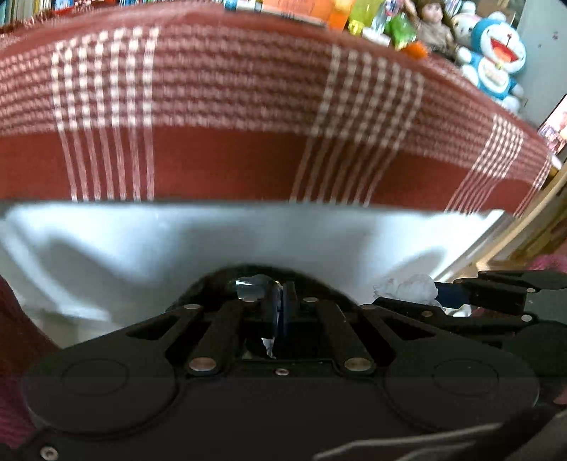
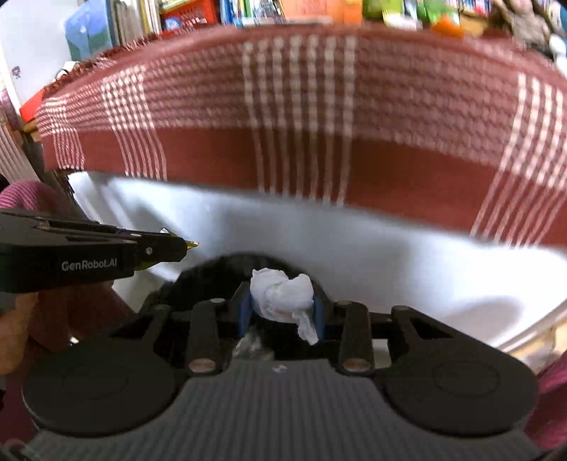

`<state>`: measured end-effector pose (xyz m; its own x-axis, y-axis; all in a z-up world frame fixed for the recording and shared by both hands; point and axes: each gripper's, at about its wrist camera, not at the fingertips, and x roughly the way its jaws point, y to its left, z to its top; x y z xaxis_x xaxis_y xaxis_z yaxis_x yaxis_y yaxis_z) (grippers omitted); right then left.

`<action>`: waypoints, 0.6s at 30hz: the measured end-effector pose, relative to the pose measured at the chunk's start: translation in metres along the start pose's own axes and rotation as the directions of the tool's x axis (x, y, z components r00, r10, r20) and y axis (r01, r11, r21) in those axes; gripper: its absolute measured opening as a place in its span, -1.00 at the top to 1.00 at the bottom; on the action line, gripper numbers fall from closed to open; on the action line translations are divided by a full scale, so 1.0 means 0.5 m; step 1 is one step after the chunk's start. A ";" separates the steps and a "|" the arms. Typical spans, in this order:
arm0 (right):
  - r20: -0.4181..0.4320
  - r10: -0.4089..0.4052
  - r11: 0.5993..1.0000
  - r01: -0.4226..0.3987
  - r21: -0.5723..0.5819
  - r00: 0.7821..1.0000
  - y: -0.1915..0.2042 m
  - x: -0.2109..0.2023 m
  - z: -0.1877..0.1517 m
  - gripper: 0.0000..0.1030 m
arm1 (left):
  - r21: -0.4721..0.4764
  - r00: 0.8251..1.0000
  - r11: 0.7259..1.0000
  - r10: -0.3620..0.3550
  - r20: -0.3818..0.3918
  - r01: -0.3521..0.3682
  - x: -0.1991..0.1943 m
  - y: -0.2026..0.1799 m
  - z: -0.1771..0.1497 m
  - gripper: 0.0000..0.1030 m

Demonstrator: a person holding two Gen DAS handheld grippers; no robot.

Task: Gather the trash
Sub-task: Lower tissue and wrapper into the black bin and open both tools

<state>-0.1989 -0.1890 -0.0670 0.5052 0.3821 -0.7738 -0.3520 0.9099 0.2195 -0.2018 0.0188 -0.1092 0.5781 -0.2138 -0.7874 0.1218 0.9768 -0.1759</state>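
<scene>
My left gripper [image 1: 281, 294] is shut on a thin piece of clear, shiny wrapper [image 1: 250, 285]; it also shows from the side in the right wrist view [image 2: 184, 244]. My right gripper [image 2: 281, 305] is shut on a crumpled white tissue [image 2: 283, 296], which also shows in the left wrist view [image 1: 407, 289] beside the right gripper [image 1: 439, 296]. Both grippers hover side by side over the mouth of a white bin liner [image 1: 141, 241], seen in the right wrist view [image 2: 389, 255] too.
A table covered with a red and white checked cloth [image 1: 248, 106] stands just behind the bin [image 2: 354, 106]. Books, toys, a doll [image 1: 430, 26] and a blue plush figure [image 1: 496, 60] line its far edge. A wooden frame [image 1: 542, 220] is at right.
</scene>
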 end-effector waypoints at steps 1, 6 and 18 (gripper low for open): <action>-0.016 0.005 1.000 -0.005 0.015 1.000 -0.004 0.008 -0.006 0.22 | 0.002 1.000 1.000 0.005 -0.013 -0.004 0.007 0.001 -0.004 0.95; -0.069 0.030 0.997 -0.026 0.067 0.997 -0.019 0.033 -0.019 0.22 | -0.002 0.999 1.000 -0.004 -0.053 0.004 0.029 0.001 -0.015 0.94; -0.093 0.056 0.995 -0.048 0.082 0.994 -0.021 0.049 -0.020 0.10 | 0.012 0.995 1.000 0.001 -0.096 0.000 0.055 -0.015 -0.021 0.79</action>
<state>-0.1907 -0.1907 -0.0941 0.4090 0.4159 -0.8123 -0.3102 0.9005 0.3048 -0.1953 0.0055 -0.1360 0.4977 -0.2128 -0.8408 0.1316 0.9767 -0.1692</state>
